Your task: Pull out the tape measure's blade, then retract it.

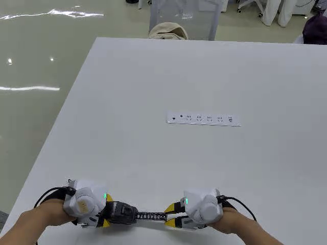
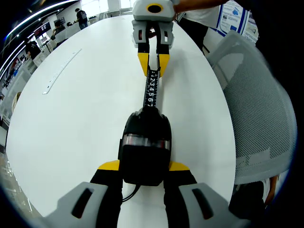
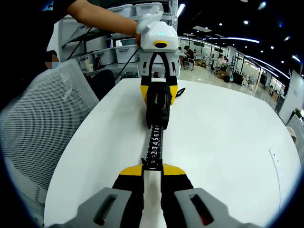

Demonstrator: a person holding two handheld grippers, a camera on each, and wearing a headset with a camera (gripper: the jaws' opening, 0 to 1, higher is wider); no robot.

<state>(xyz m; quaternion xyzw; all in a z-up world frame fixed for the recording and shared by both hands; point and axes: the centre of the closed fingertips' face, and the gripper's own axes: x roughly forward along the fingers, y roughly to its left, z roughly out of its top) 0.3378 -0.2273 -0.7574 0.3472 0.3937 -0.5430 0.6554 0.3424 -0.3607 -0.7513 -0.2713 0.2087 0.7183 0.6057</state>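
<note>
Your left claw [image 1: 108, 212] clamps the tape measure's black case [image 1: 122, 213] at the worktop's [image 1: 204, 76] near edge, anchoring it. Your right claw [image 1: 169, 215] is closed on the blade [image 1: 151, 216] tip — a short numbered stretch spans between them, held taut and level.

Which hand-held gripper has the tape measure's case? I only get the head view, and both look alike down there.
Observer: The left hand-held gripper. In its own view the black tape measure case sits clamped between its yellow-tipped jaws.
Operator: And the blade's end?
Observer: The right hand-held gripper is shut on the tip of the blade, as its own view shows.
Operator: How far out is it?
Observer: In the left gripper view its print reads from 1 to about 7.
</note>
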